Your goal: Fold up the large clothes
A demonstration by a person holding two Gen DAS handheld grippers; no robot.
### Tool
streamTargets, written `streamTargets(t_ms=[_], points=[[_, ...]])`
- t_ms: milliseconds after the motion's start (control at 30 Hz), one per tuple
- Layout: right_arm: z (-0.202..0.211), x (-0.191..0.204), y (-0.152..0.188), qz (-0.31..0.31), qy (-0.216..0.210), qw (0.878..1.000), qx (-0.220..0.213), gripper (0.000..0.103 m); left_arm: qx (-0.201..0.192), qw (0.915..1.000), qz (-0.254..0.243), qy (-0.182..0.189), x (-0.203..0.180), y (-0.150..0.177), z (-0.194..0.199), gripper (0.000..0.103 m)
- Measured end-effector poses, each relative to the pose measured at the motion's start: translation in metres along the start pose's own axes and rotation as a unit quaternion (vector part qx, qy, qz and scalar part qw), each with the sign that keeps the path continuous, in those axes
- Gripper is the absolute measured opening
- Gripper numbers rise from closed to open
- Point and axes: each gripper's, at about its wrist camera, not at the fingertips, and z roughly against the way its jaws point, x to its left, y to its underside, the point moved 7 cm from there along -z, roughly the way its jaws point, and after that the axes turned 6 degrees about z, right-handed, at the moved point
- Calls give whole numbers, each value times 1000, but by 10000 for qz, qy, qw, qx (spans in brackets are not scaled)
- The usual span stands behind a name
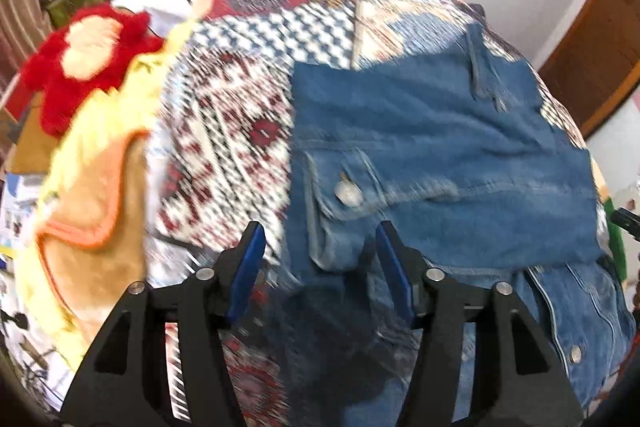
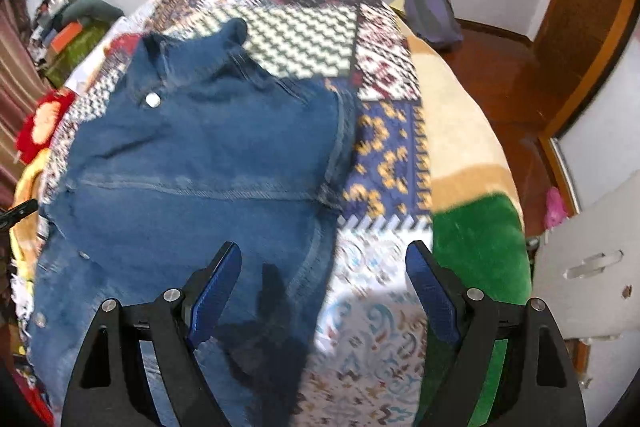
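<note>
my left claw hung above the bed with its blue pads apart and nothing pinched between them; below the gap lay the pocket flap of the denim jacket, not touched by either pad. my right claw stood wider still, pads spread with nothing in them, over the place where the jacket's edge met the patchwork bedspread.

the denim jacket lay flat on that bedspread, folded over on itself so that a broad plain panel faced up, with a seam running across it. in the right wrist view its collar pointed to the far end of the bed, and a metal button sat just below the collar. in the left wrist view a second button showed on the pocket flap, and a lower layer of the jacket stuck out at the near right with a smaller stud on it.

left of the jacket, a yellow and tan blanket with an orange trim was bunched up, and a red fluffy thing lay on it. a green and cream blanket hung over the right side of the bed. the left wrist view was blurred.
</note>
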Motion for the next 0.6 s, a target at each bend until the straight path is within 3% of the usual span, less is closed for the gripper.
streamTargets(t_ms=[100,267,333,600], points=[[-7,2,-14,-33,-58,10000,3,83,64,10000,37,-38,9,-15,-12,59],[-39,-4,-26,-259,-172,9992,259,83,416,9985,267,-252,21,-33,-56,79],[-51,-12,-31,-424,-235,9982,353,83,595,9972,285,-356,24,-39,-75,79],[-90,-30,-60,-877,-606,9930,507,79,848,9927,836,205,30,-72,-118,80]])
